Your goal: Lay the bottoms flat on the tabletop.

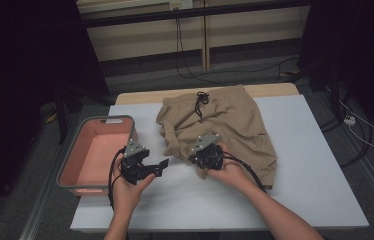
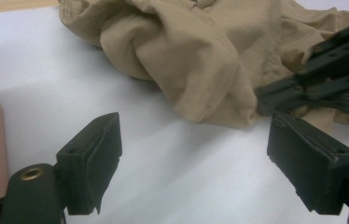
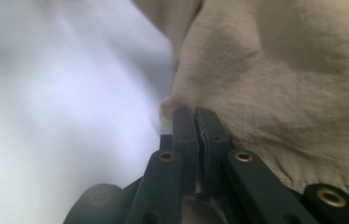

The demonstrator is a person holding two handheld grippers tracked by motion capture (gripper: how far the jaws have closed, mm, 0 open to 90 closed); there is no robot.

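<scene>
Crumpled tan drawstring shorts (image 1: 220, 125): right tool (image 3: 196, 116) pinches hem edge; left tool (image 2: 191, 163) gapes, empty. Risk: thin bite slips when lifted.

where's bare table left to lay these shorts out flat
Bare strips of table: right of the tan shorts, and along the near edge. The pink bin borders the left. The middle is crowded: the shut right gripper pinches the cloth and the open left gripper hovers beside.
</scene>
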